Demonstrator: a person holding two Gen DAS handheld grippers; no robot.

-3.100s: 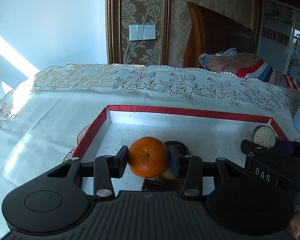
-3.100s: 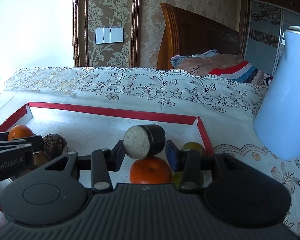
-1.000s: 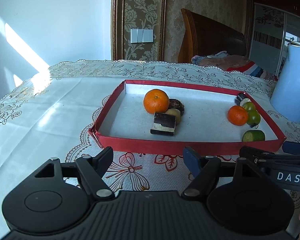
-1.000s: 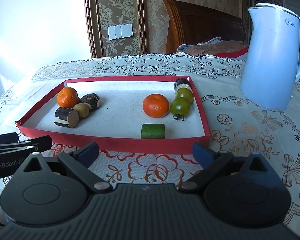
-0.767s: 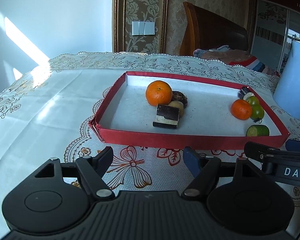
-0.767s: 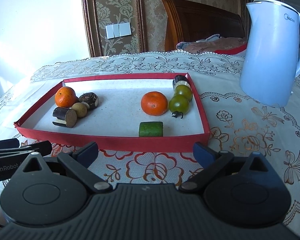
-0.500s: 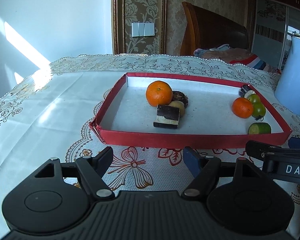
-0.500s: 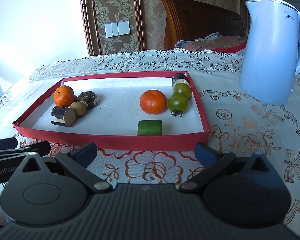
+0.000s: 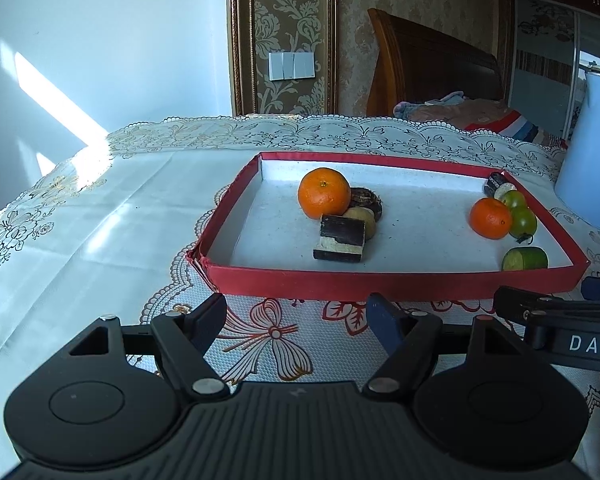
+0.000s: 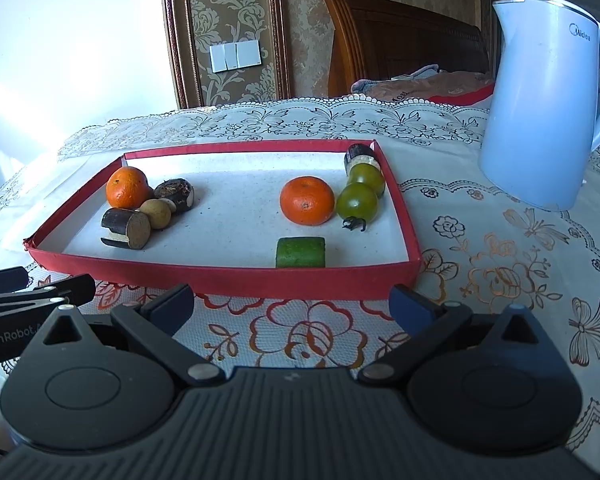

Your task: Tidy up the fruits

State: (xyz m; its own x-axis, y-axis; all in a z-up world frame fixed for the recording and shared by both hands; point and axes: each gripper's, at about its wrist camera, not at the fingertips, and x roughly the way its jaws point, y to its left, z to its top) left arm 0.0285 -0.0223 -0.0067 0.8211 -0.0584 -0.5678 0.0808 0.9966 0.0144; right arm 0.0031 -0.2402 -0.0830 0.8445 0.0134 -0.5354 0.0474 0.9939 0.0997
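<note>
Room: a bedroom with patterned wallpaper, a wall switch (image 10: 234,56) and a wooden headboard (image 10: 404,40) behind the table.
Surface: a white lace tablecloth (image 9: 92,232) with red floral embroidery near the front edge.
Tray: a shallow red tray (image 10: 228,278) lies on the cloth just beyond both grippers.
Left group: an orange (image 9: 324,198), a small tan fruit (image 9: 362,220), a dark round piece (image 9: 367,200) and a dark cut cylinder (image 9: 342,239) sit touching one another.
Right group: a second orange (image 10: 307,200) touches two green tomatoes (image 10: 358,202); a dark cut piece (image 10: 359,156) lies in the far corner, a green cut piece (image 10: 300,252) by the front wall.
Kettle: a pale blue kettle (image 10: 548,96) stands right of the tray.
Left gripper (image 9: 298,316): level, low over the cloth before the tray, fingers spread, holding nothing.
Right gripper (image 10: 290,306): level beside it, fingers spread wide, holding nothing.
</note>
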